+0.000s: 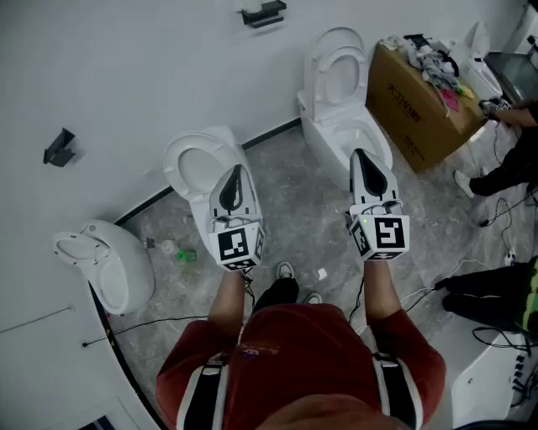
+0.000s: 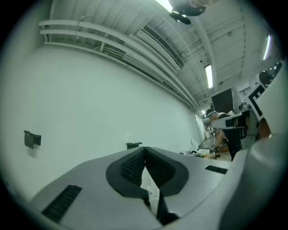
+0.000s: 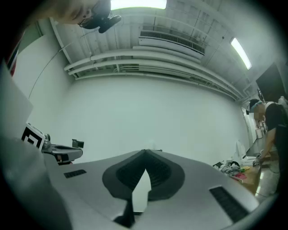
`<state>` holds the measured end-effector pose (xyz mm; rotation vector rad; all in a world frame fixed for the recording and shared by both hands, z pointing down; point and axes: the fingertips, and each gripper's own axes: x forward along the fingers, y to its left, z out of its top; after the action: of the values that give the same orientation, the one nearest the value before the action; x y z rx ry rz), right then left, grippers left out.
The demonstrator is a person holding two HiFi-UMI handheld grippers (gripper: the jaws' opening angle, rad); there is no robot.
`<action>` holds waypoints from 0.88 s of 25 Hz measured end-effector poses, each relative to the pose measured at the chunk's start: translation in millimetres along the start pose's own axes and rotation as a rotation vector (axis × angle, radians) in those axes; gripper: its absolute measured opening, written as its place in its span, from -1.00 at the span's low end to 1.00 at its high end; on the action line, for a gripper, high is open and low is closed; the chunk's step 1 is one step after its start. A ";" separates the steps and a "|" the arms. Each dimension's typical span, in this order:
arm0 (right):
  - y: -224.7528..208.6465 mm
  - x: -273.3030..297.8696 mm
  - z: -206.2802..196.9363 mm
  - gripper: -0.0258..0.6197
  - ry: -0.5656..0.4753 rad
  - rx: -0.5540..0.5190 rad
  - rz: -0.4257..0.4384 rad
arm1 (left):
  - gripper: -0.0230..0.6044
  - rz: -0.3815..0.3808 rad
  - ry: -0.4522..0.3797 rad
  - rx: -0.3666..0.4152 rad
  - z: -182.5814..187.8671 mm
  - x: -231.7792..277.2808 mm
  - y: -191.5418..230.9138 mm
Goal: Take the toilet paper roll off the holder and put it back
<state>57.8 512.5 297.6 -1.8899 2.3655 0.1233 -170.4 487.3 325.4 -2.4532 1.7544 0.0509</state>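
Only unreadable print on cardboard box [image 1: 418, 117]

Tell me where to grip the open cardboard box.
Take the cardboard box by the top edge of its printed side wall, coming down from above: the top is open, and that thin upright panel probably fits between the jaws.

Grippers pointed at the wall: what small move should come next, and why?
Probably step closer to the black wall holder: the left gripper and right gripper, both shut and empty, point toward the wall but are well short of it.
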 end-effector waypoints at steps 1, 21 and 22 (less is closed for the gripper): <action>-4.9 -13.9 2.5 -0.90 0.000 0.000 -0.014 | -0.87 -0.008 0.000 -0.006 2.8 -8.7 -11.0; -21.7 -97.6 7.9 -0.89 -0.019 0.061 -0.059 | -0.87 -0.027 -0.050 -0.027 26.1 -71.3 -69.1; -22.1 -92.3 6.6 -0.90 -0.021 0.060 -0.061 | -0.87 -0.034 -0.055 -0.038 25.1 -66.5 -66.8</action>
<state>99.8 597.7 303.8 -1.9210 2.2688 0.0657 -127.8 574.0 312.6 -2.4825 1.7043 0.1475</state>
